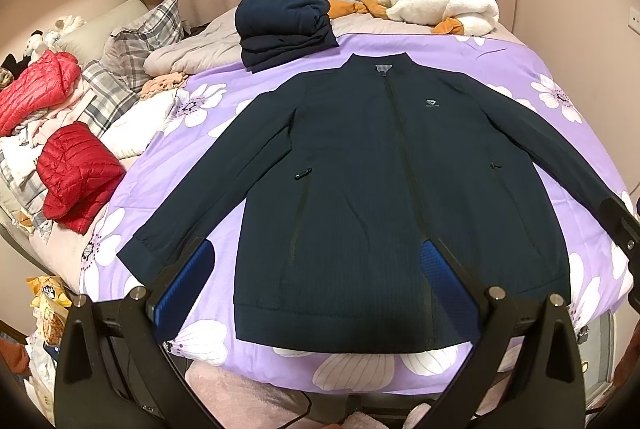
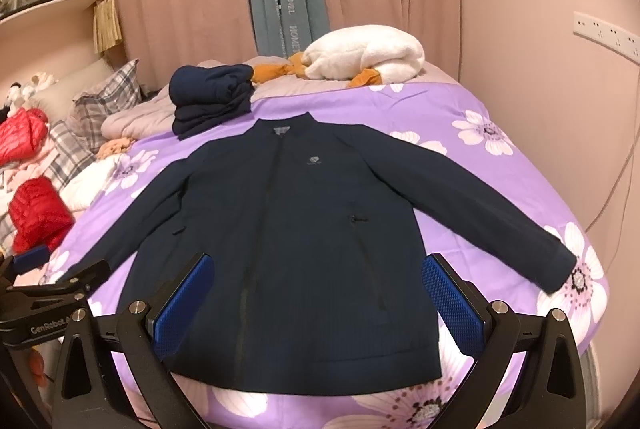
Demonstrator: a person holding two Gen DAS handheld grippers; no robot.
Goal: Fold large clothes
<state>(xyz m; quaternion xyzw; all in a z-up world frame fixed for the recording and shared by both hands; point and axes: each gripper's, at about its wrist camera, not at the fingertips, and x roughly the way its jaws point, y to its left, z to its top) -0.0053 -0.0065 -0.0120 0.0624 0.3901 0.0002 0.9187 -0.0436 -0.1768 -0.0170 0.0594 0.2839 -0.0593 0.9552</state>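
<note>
From the left wrist view, the left hand-held gripper [image 1: 316, 277] hangs above the lower hem of a dark navy jacket [image 1: 360, 189], its blue-padded fingers [image 1: 188, 281] spread wide with nothing between them. The jacket lies flat and zipped, front up, on the purple flowered bed cover [image 1: 208, 157], straight ahead of the gripper, collar at the far end and both sleeves spread outward. Beyond the collar sits a stack of folded navy clothes [image 1: 284, 29], and farther right a white plush goose [image 1: 440, 5]. Off to the left lie a folded red puffer jacket [image 1: 80, 177] and plaid pillows [image 1: 140, 33]. At the far right edge, part of the right hand-held gripper [image 1: 624, 225] shows near the sleeve cuff; from here its opening cannot be judged.

From the right wrist view, the right hand-held gripper [image 2: 318, 289] also hovers over the jacket's [image 2: 288, 229] lower part, its jaws wide apart and empty. The jacket fills the space ahead, one sleeve running out to the right, ending on the bed cover [image 2: 500, 189] close to its edge. The folded navy clothes [image 2: 212, 97] sit past the collar, ahead and left. The left hand-held gripper [image 2: 52, 277] shows at the left edge, over the other sleeve's cuff.
</note>
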